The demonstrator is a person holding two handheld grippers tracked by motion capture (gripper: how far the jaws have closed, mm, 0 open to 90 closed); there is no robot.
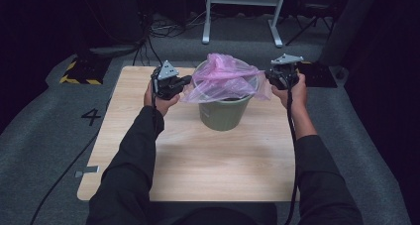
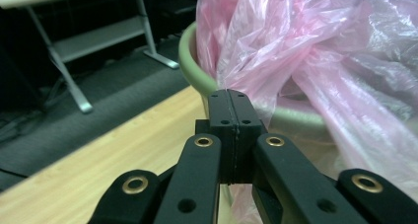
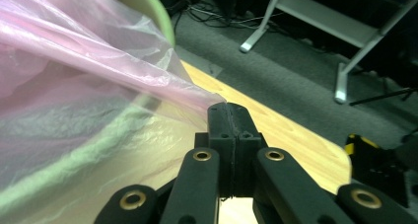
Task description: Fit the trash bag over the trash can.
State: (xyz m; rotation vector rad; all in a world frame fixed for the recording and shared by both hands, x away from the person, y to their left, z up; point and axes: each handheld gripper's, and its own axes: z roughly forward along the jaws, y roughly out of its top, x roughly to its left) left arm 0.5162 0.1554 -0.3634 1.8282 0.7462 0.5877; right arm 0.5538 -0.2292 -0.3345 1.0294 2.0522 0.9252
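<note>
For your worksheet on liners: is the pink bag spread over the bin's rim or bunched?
Bunched: the pink bag is heaped above the bin, its green rim bare.

Glossy pink plastic bag [image 1: 225, 76], matt wooden table [image 1: 198, 160]

Your left gripper [image 1: 184, 81] and right gripper [image 1: 269, 76] each pinch an edge of the pink bag [image 1: 223, 76], stretched over the green bucket [image 1: 224, 113] on the counter [image 1: 198, 160].

Both dark-sleeved forearms reached forward and apart, the left gripper [image 1: 184, 82] and the right gripper [image 1: 268, 77] facing inward toward each other at about the same height, each with its jaws pressed together, apparently with thin film pinched between them.
</note>
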